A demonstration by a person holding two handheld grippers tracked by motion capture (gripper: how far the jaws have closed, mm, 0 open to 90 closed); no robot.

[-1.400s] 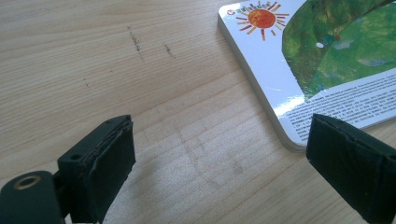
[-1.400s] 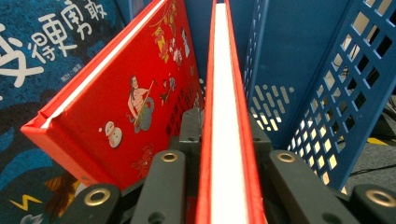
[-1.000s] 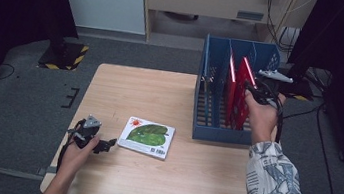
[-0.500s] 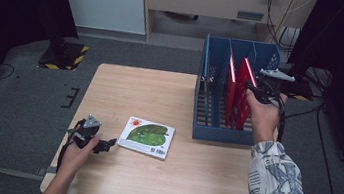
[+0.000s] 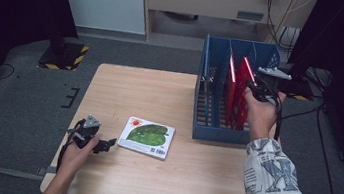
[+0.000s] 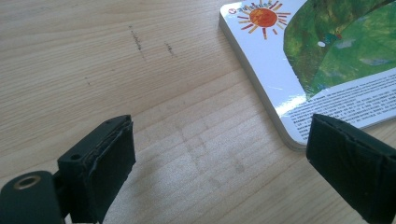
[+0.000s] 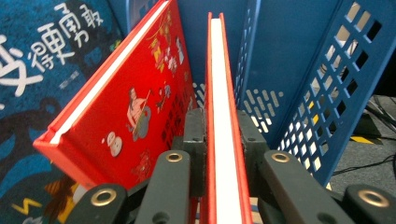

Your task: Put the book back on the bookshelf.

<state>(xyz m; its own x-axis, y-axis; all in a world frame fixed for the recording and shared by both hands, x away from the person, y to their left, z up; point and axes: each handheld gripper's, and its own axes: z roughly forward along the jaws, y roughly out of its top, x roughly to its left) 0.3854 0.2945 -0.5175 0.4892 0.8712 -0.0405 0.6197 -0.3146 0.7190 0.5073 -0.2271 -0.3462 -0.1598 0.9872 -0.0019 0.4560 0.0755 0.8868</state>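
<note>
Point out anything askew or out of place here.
In the blue rack, one red book leans tilted beside the upright red book clamped in the right gripper. A green picture book lies flat on the table.

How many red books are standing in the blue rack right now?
2. One red book leans in the blue rack; the other red book stands upright, clamped by the right gripper. More may be hidden behind the dividers.

The green book (image 6: 327, 60) runs off the left gripper view's right edge, its cover print unreadable.
</note>
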